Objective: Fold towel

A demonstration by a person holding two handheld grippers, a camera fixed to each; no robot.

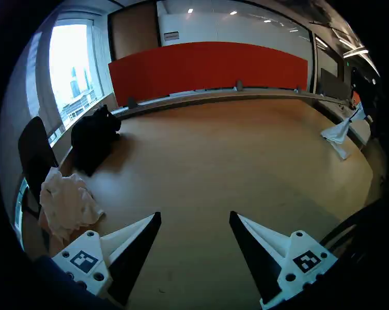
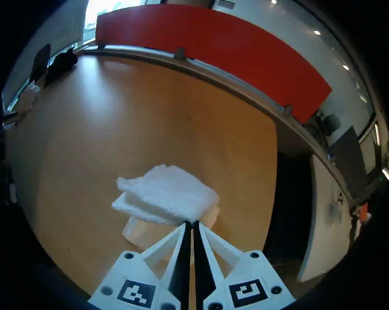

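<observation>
A white towel (image 2: 166, 199) hangs bunched just above the wooden table (image 2: 117, 129), and a lighter patch lies on the wood beneath it. My right gripper (image 2: 190, 224) is shut on the towel's near edge, fingers pressed together. In the left gripper view the same towel (image 1: 339, 133) appears small at the far right, drawn up to a point above the table (image 1: 220, 155). My left gripper (image 1: 194, 217) hovers low over bare wood, open, with nothing between its fingers and far from the towel.
A crumpled cream cloth pile (image 1: 67, 204) lies at the table's left edge by a dark chair (image 1: 34, 150). A black bag (image 1: 93, 137) sits behind it. A red partition (image 1: 209, 70) runs along the far side. The table's right edge (image 2: 277, 196) drops off beside the towel.
</observation>
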